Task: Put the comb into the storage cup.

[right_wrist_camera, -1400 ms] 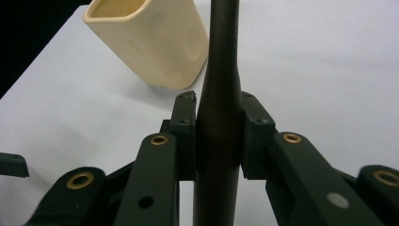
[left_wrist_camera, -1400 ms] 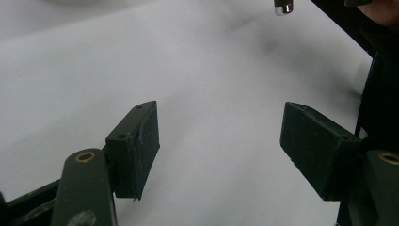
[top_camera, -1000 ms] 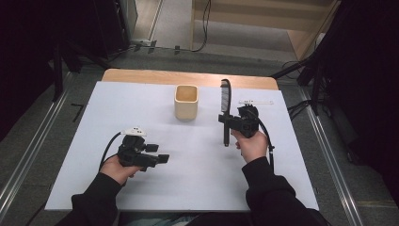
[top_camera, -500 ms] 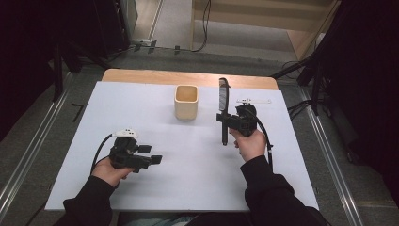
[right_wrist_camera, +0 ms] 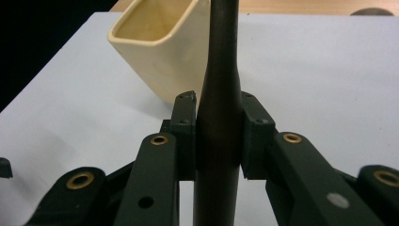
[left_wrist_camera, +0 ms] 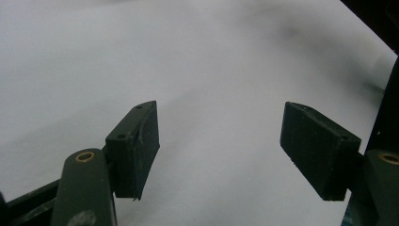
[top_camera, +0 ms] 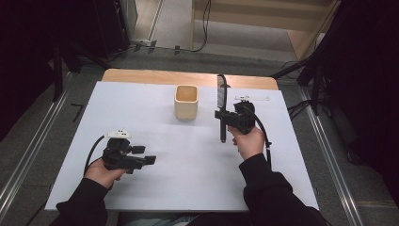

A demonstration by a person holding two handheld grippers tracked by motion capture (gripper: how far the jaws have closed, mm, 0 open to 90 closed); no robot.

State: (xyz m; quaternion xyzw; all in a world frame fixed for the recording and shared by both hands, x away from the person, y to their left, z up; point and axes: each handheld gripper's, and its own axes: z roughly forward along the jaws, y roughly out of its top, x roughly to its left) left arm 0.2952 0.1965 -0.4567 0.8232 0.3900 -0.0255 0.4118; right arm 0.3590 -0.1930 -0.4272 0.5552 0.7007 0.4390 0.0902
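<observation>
I am holding the dark comb by its handle, my right gripper clamped on it, and it is standing lifted above the white table, just at three o'clock of the cream cup. My left gripper is waiting with jaws apart and empty, near seven o'clock. I am judging the pick-up done; putting the comb into the cup is left.
</observation>
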